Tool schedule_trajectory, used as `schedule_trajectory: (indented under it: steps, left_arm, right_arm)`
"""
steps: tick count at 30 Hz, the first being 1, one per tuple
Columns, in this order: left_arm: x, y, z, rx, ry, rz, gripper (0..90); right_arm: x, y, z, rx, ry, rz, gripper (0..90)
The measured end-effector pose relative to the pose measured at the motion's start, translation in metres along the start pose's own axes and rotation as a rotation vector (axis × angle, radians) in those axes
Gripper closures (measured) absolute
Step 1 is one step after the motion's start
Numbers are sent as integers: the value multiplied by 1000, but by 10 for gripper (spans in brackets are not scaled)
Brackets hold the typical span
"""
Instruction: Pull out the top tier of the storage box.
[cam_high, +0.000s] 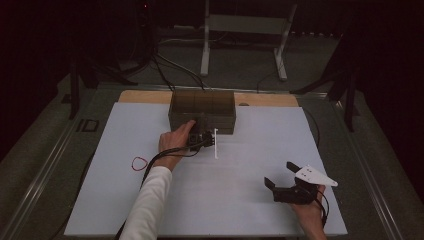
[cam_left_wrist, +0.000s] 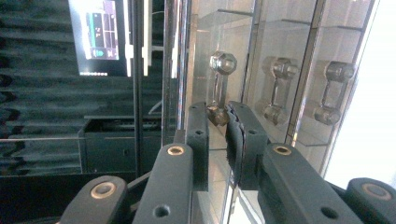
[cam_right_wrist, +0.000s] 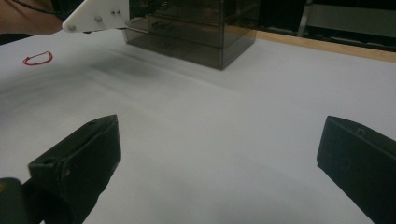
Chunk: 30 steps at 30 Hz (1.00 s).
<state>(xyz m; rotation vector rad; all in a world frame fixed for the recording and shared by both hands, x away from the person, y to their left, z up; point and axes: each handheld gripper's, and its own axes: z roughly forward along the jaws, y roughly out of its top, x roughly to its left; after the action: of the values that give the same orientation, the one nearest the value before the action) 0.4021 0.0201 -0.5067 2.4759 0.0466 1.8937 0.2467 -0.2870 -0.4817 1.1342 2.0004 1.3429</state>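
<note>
Drawer handle (cam_left_wrist: 219, 88): clear, dumbbell-shaped, mounted on the front of the smoked acrylic drawer box (cam_high: 202, 111), which stands at the far middle of the white counter (cam_high: 250, 200). In the left gripper view my camera is rolled, so the handle runs vertically; two more handles like it sit on the neighbouring drawer fronts to its right.

Left gripper (cam_left_wrist: 218, 121): fingers narrow, closed on the lower knob of that handle, pads pressed against it from both sides. From the high view I see the left hand (cam_high: 175, 141) right against the box front, white sleeve trailing back toward the near edge, cable looping down beside the forearm.

Right gripper (cam_high: 281, 175): fingers wide, nothing between them, bare counter under them. It sits at the near right, well apart from the box, its grey three-cornered plate on top.

Red loop (cam_high: 139, 163): small, lying on the counter left of my left forearm, apart from everything else.

Beyond the counter: dark floor, cables, and a pale metal frame at the back.
</note>
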Motion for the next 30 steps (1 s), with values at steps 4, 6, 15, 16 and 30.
schedule_trajectory:
  steps: [4,6,15,16,30]
  left_arm:
    - [1,-1,0,-12,-4,-10,824]
    - [2,-2,-1,-10,-7,-12,827]
    - [-2,-3,-13,-14,6,11,830]
    - [-3,-4,-15,-18,8,11,830]
    - [17,-17,-19,-52,-211,-280,493]
  right_arm:
    - [0,0,0,0,-1,0,0]
    - [0,0,0,-1,-1,0,0]
    - [-1,0,-1,0,-3,3,0]
    - [-1,0,-1,0,-3,3,0]
    - [-1,0,-1,1,-4,1,0]
